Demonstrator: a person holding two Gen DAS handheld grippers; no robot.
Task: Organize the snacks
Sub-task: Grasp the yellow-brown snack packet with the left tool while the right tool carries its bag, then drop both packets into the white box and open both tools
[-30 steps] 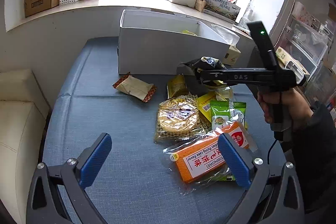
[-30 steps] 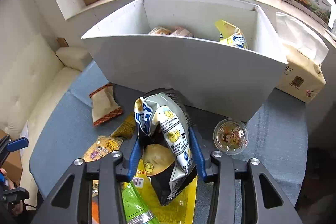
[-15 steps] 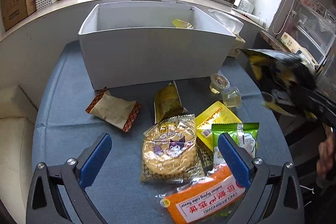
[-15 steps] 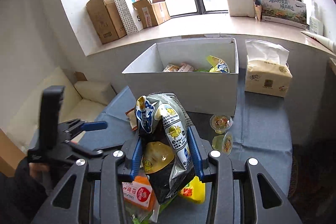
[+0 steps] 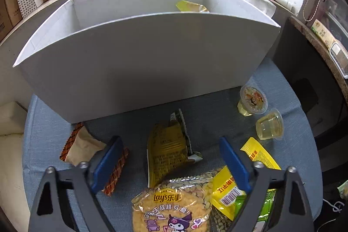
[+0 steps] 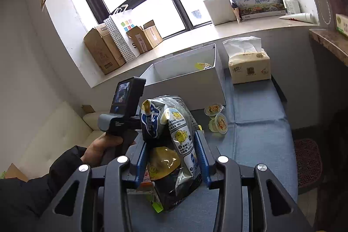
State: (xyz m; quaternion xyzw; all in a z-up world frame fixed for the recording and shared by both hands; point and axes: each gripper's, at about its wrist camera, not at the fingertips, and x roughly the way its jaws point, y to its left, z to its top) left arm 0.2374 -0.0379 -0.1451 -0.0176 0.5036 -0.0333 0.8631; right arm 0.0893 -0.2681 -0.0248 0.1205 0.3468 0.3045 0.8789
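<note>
A bright window and a sill stacked with cardboard boxes [image 6: 113,51] stand behind a counter [image 5: 217,121] draped in blue cloth. A big white box [image 5: 139,62] sits at its back edge, open on top, with at least one yellow packet already inside.

The right claw [image 6: 171,158] is clamped on a dark, silvery chip bag [image 6: 171,140], which stands upright between the blue pads, held above the cloth. The white box lies straight ahead of it and a bit lower, so I'd judge the bag only needs carrying forward over the near wall and letting go; the air between looks free, with two jelly cups [image 6: 215,116] sitting low beside that path.

The left claw [image 5: 169,164] hovers over the loose snacks with its jaws closing. A gold-yellow packet [image 5: 167,149] lies flat between the pads but is not yet pinched. Its long axis runs away from the claw toward the box, so the pads would meet its long sides, which seems the right way to take it. A brown wrapper [image 5: 82,147] is partly under the left pad and a Lay's bag [image 5: 171,206] overlaps the packet's near end; either could get snagged.
</note>
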